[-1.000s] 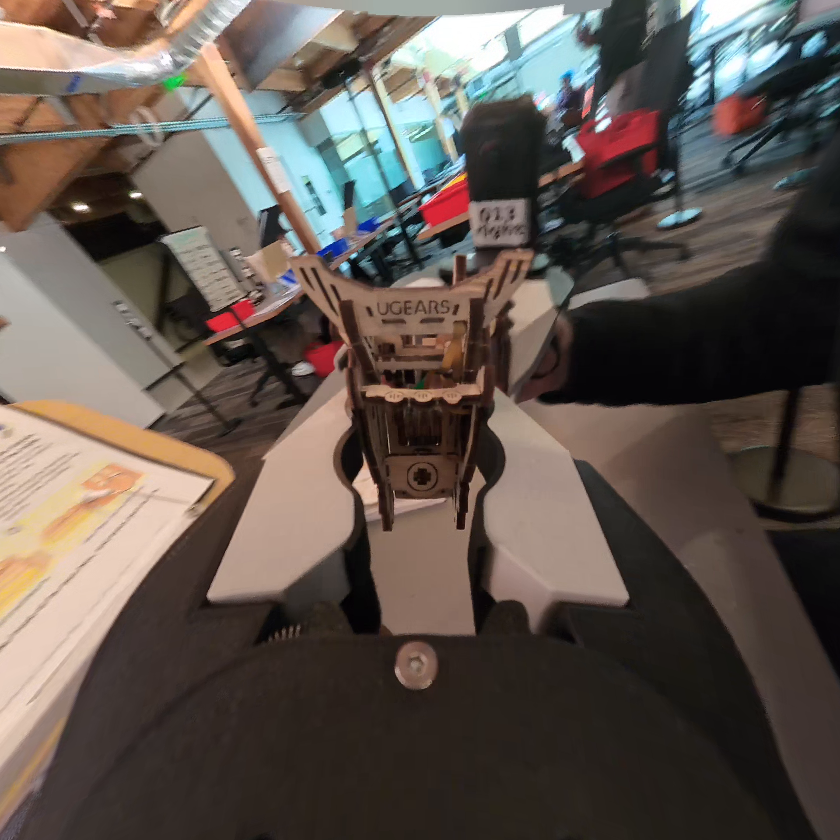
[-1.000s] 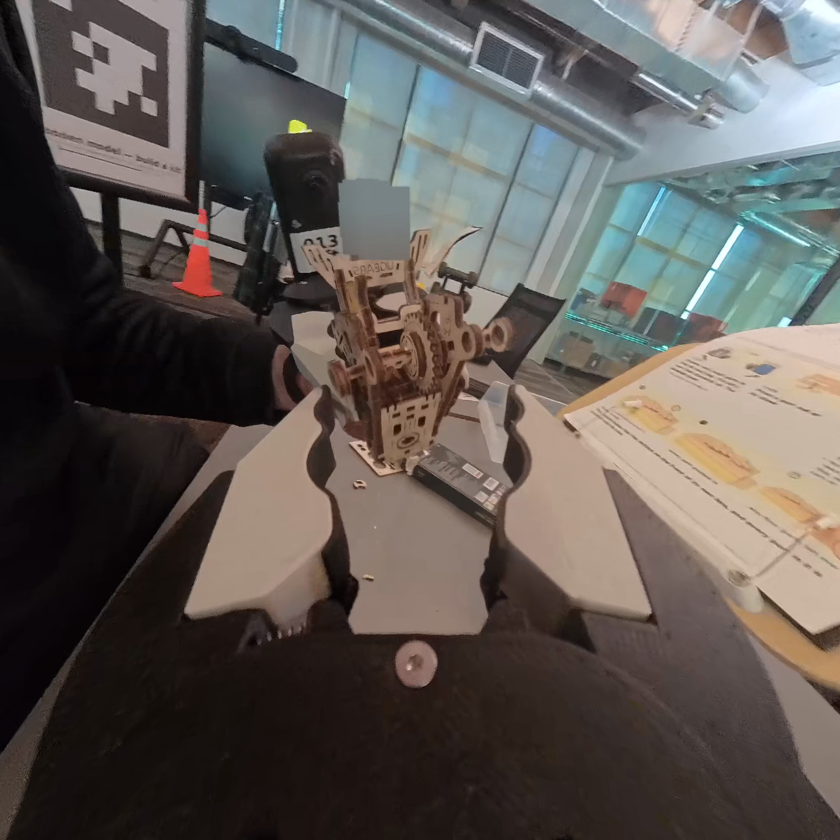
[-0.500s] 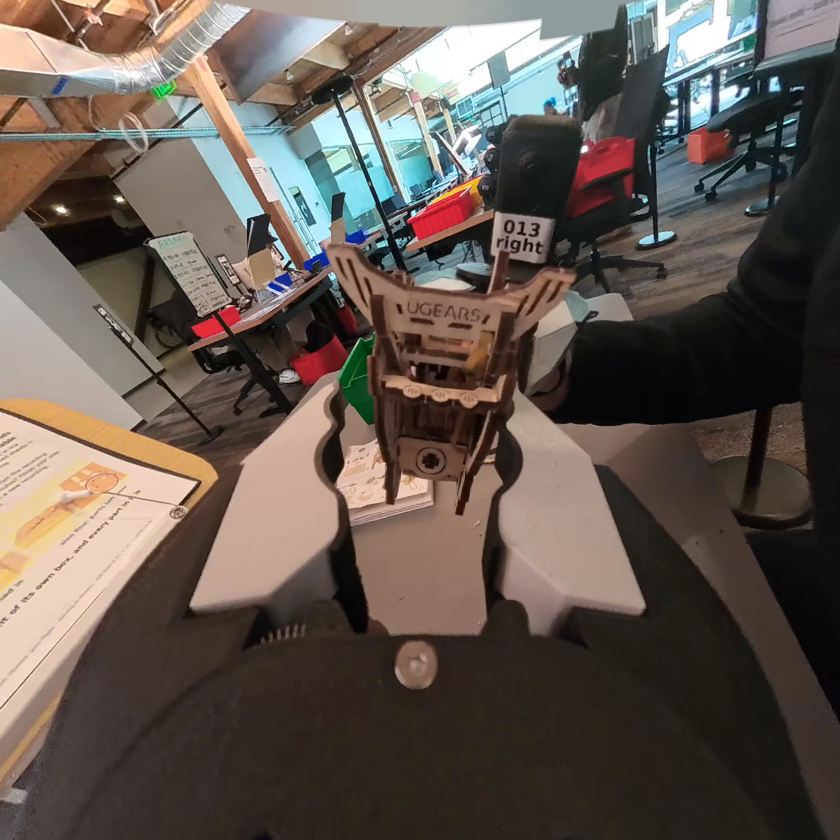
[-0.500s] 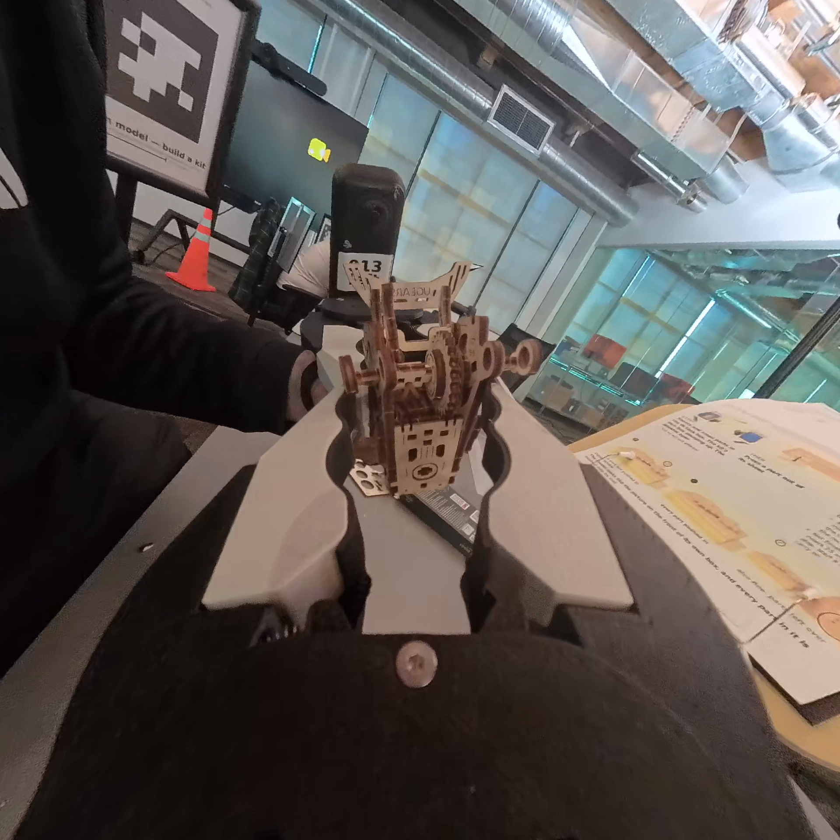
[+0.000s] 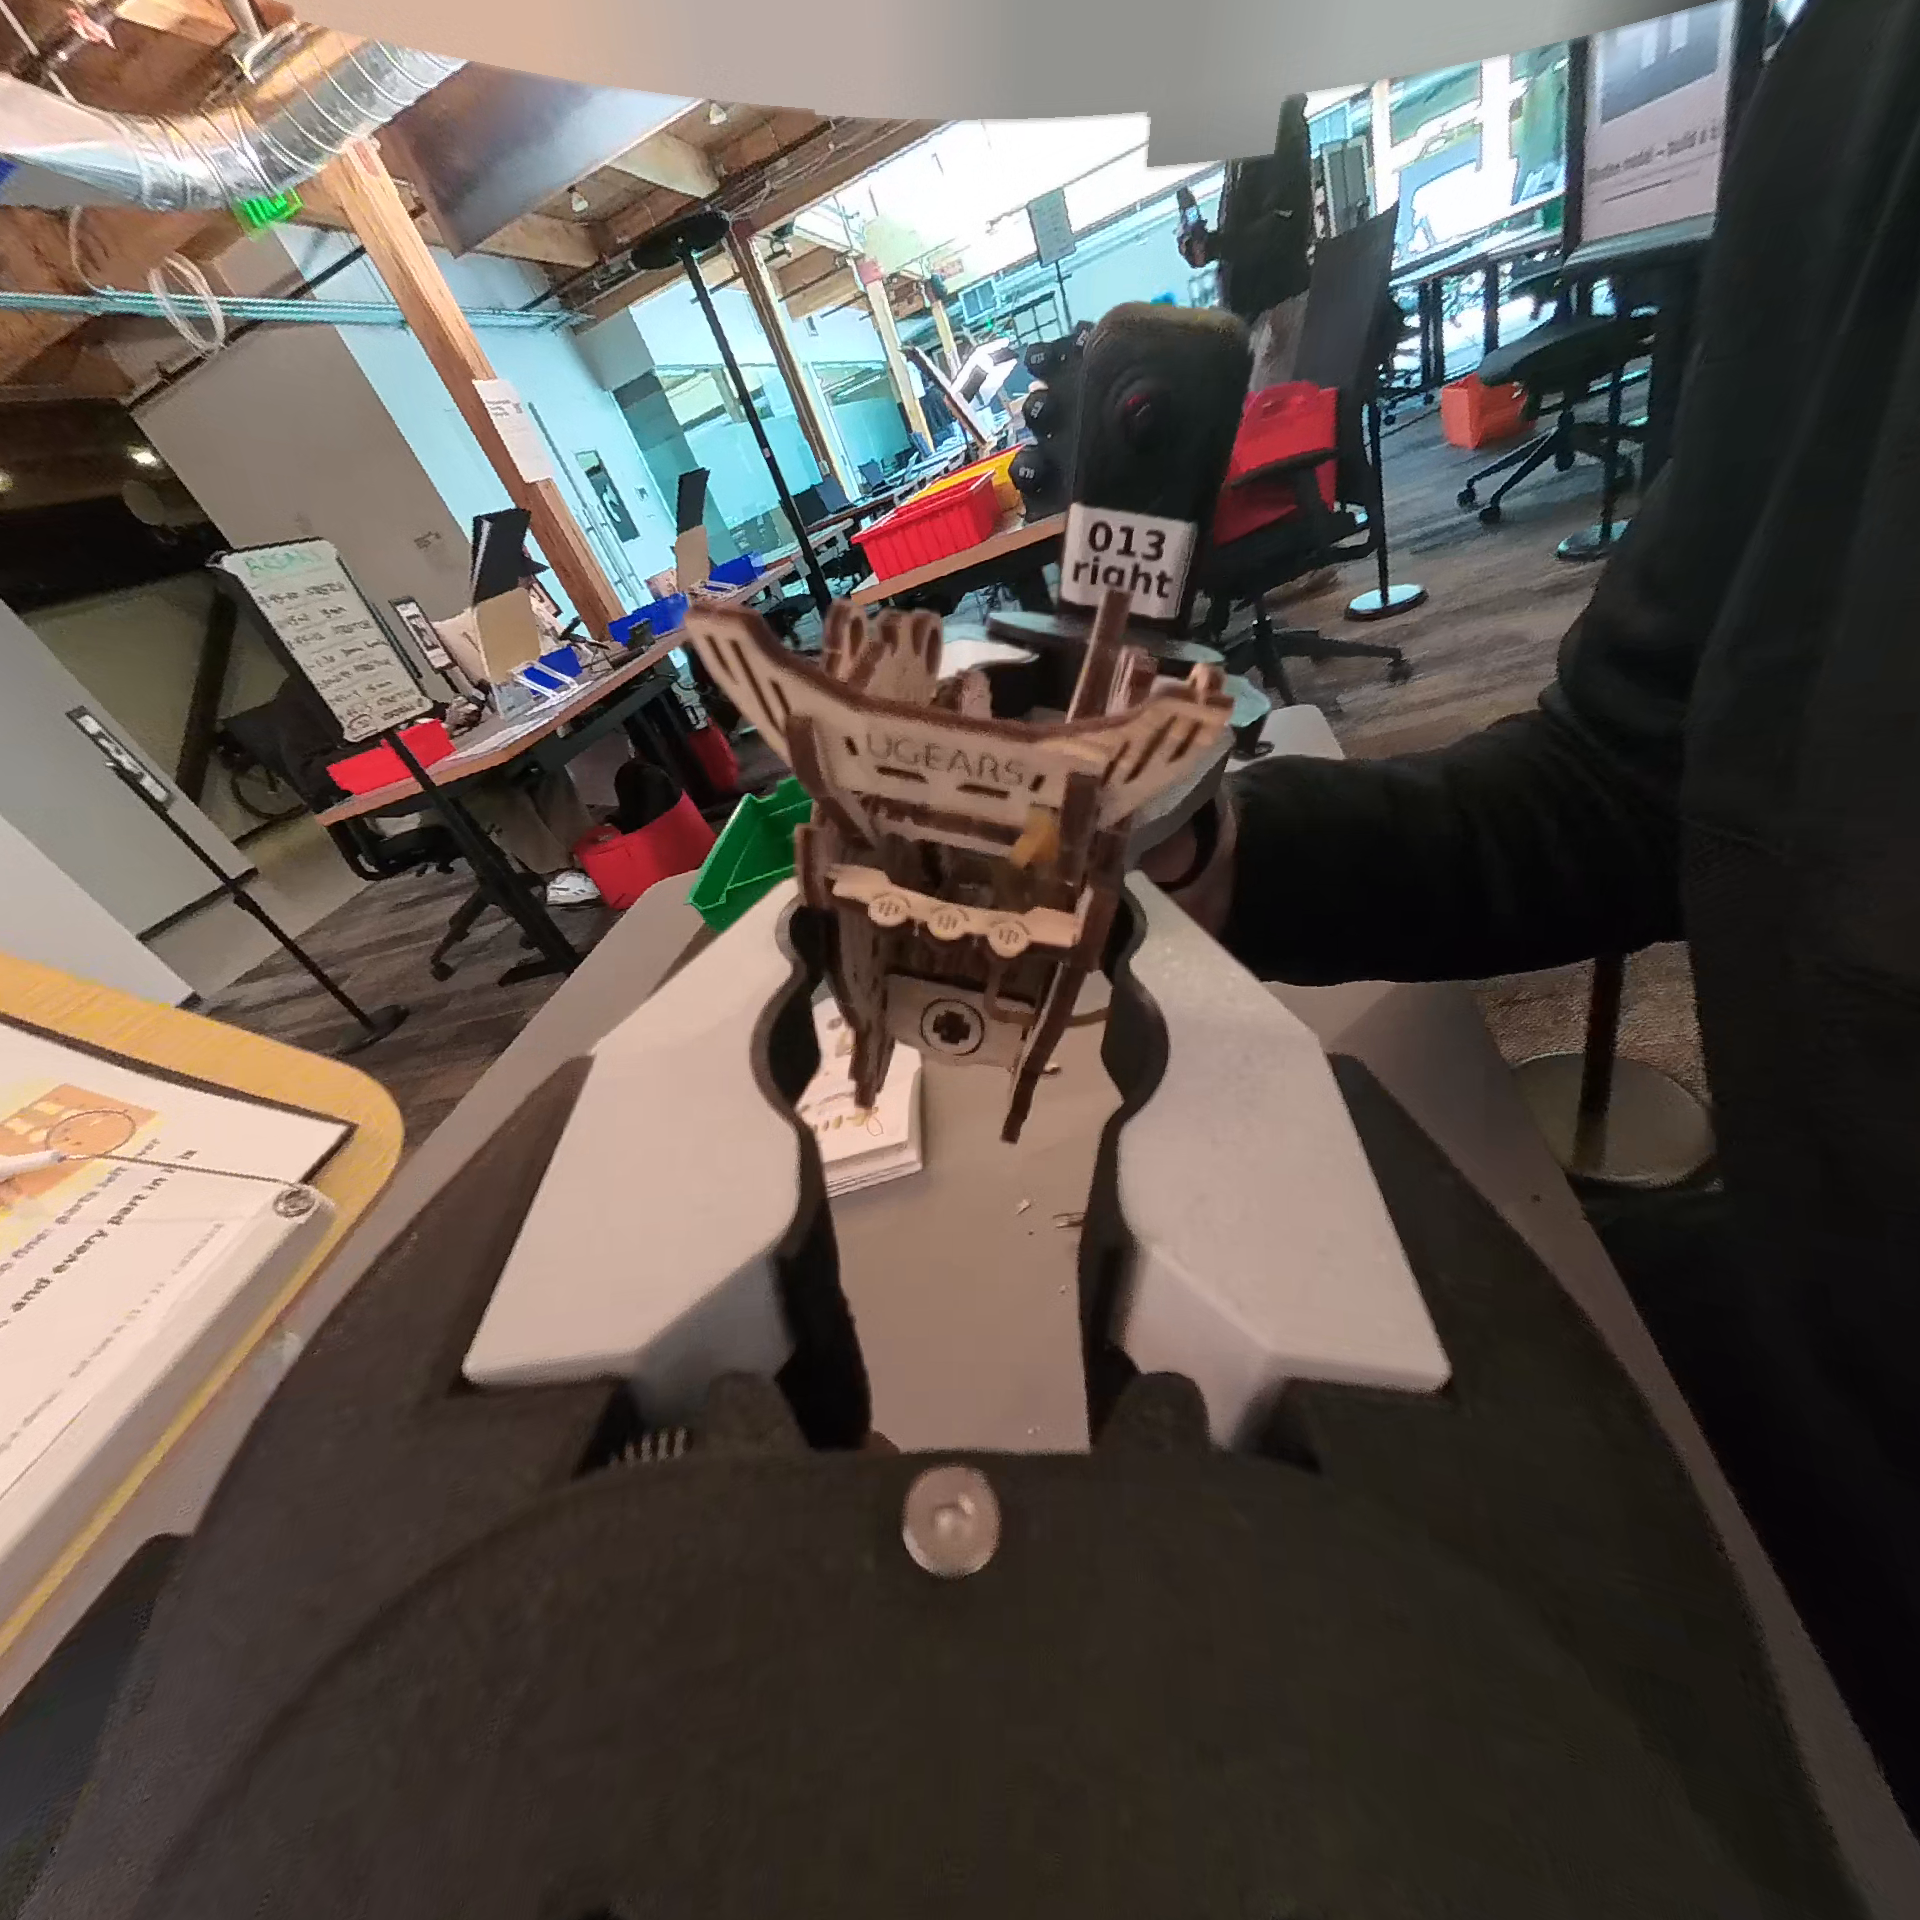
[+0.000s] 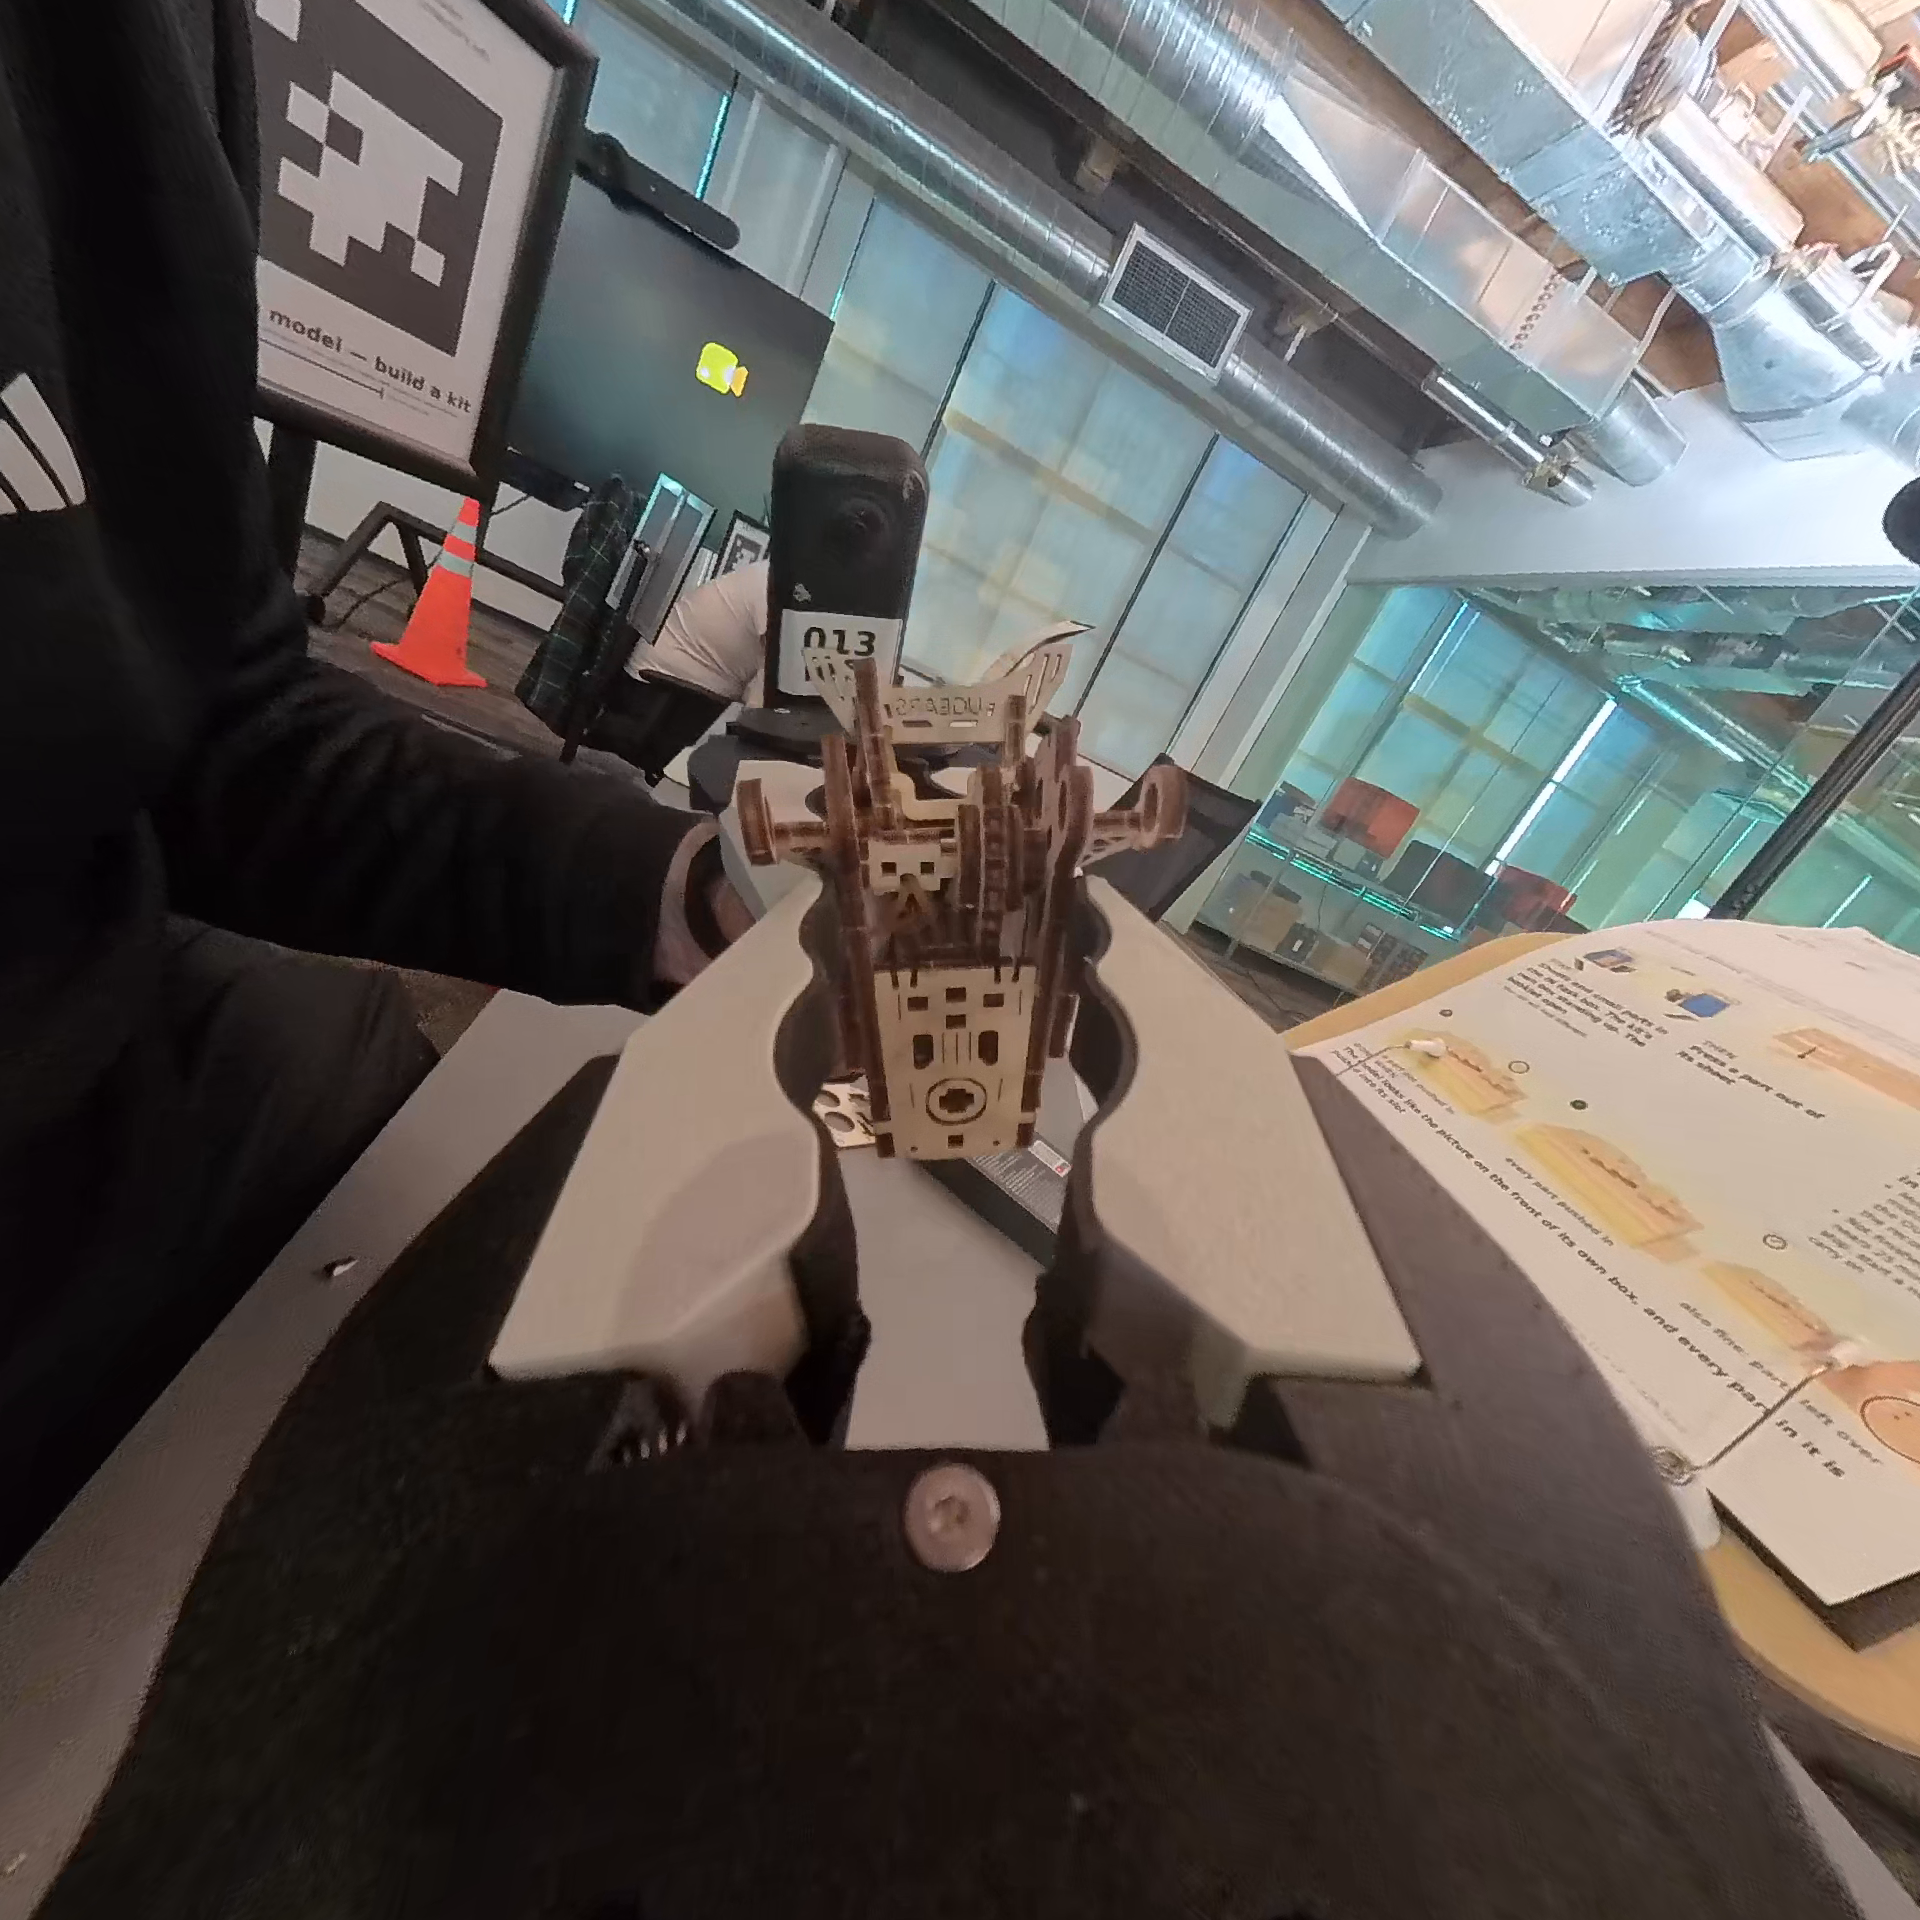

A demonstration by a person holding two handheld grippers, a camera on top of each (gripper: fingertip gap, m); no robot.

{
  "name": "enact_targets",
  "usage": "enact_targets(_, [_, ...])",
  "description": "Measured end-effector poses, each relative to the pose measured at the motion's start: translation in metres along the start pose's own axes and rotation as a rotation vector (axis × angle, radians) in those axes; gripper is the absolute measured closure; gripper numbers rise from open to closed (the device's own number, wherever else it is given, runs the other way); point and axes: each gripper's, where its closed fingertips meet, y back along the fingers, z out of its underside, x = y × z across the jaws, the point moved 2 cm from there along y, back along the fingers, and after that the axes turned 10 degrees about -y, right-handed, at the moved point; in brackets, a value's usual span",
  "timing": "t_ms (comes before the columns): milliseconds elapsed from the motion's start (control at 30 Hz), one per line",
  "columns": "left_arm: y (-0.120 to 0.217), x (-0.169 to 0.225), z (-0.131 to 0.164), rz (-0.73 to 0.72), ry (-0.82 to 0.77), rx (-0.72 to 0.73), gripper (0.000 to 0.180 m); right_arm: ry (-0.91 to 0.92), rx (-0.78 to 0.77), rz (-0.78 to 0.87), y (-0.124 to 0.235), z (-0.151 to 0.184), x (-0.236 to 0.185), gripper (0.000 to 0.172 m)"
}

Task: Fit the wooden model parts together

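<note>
The wooden model [image 6: 940, 966] looks largely built: a frame with gears, axles and a curved top plate stands upright, raised above the grey worktop [image 5: 966, 1299]. It sits between the fingers of both tools at once. The left hand-held gripper [image 5: 951, 997] pinches one end, its pads pressed to the frame's sides; the right hand-held gripper [image 6: 940, 997] clamps the opposite end likewise. Beyond the fingertips lie an instruction booklet [image 5: 868, 1132] and small wood scraps [image 5: 1049, 1216]. Which parts remain to fit cannot be told.

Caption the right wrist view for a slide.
Right gripper closes on a wooden gear model above the grey table.
</note>
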Motion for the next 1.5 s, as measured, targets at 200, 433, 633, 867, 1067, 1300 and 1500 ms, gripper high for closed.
enact_targets(200, [-0.003, -0.002, 0.004, 0.014, 0.048, -0.014, 0.130, -0.013, -0.025, 0.007, 0.002, 0.003, 0.004, 0.134])
enact_targets(433, [0.008, -0.011, 0.000, -0.080, 0.083, -0.015, 0.112, -0.144, -0.006, 0.017, 0.005, 0.015, 0.015, 0.133])
enact_targets(633, [0.004, -0.016, -0.005, -0.090, 0.121, -0.017, 0.131, -0.318, 0.069, -0.052, 0.005, 0.018, 0.017, 0.133])
enact_targets(867, [0.000, -0.015, -0.010, -0.093, 0.109, 0.002, 0.132, -0.378, 0.131, -0.098, 0.008, 0.019, 0.016, 0.133])
enact_targets(1067, [-0.003, -0.017, -0.011, -0.094, 0.076, -0.028, 0.133, -0.396, 0.159, -0.097, 0.010, 0.018, 0.018, 0.133])
enact_targets(1300, [-0.001, -0.015, 0.005, -0.087, -0.104, -0.219, 0.133, -0.379, 0.058, 0.004, 0.035, 0.034, 0.035, 0.115])
enact_targets(1500, [-0.006, -0.010, 0.023, -0.057, -0.181, -0.367, 0.133, -0.039, -0.204, 0.063, 0.030, 0.012, 0.022, 0.104])
